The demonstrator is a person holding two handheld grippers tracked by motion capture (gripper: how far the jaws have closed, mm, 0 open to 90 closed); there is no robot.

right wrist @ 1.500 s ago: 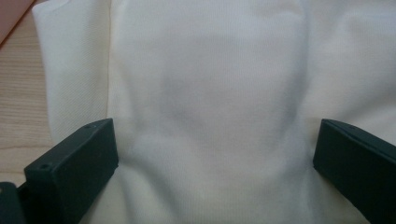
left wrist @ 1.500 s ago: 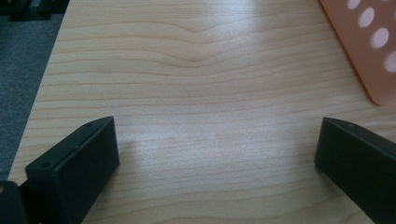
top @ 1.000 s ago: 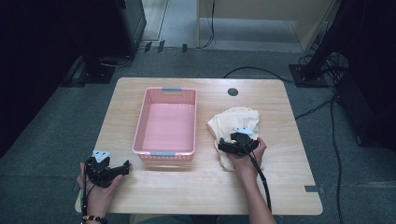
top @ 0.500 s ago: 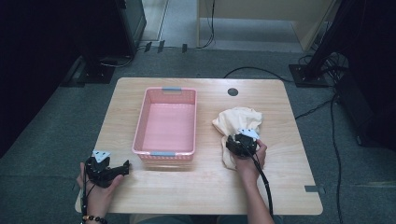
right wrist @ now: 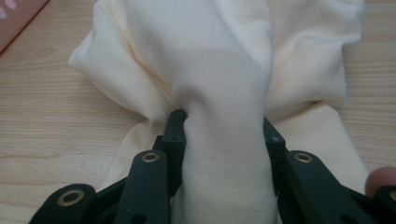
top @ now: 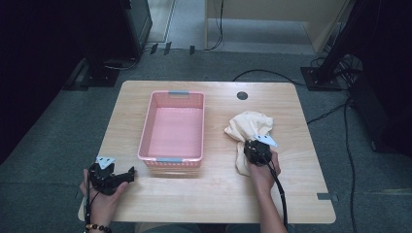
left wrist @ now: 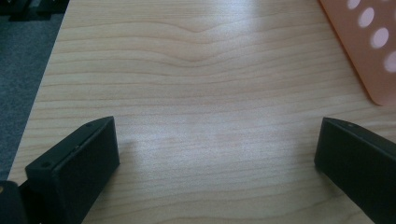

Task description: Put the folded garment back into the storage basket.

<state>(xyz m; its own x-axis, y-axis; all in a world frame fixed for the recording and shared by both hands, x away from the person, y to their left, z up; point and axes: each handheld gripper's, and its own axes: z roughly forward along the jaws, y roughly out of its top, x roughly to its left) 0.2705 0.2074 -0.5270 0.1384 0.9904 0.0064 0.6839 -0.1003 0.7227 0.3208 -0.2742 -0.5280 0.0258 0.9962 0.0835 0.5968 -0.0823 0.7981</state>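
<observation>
A cream cloth [top: 248, 127] lies bunched on the right half of the wooden table [top: 218, 199]. My right gripper [top: 253, 146] is at its near side, shut on a thick fold of the cloth [right wrist: 224, 93] that runs up between the two black jaws. An empty pink basket [top: 147, 131] stands at the table's middle left. My left gripper [top: 130, 173] rests at the front left corner, just short of the basket's near end, open wide over bare wood [left wrist: 215, 140] with nothing between its jaws.
The basket's perforated corner [left wrist: 369, 46] shows at the upper right of the left gripper view. A round cable hole [top: 242, 95] sits at the table's back. Grey carpet, cables and dark equipment stands surround the table.
The right gripper has closed on the cloth and drawn it together; the cloth is more bunched and lifted than a second ago. The left gripper has not moved.
</observation>
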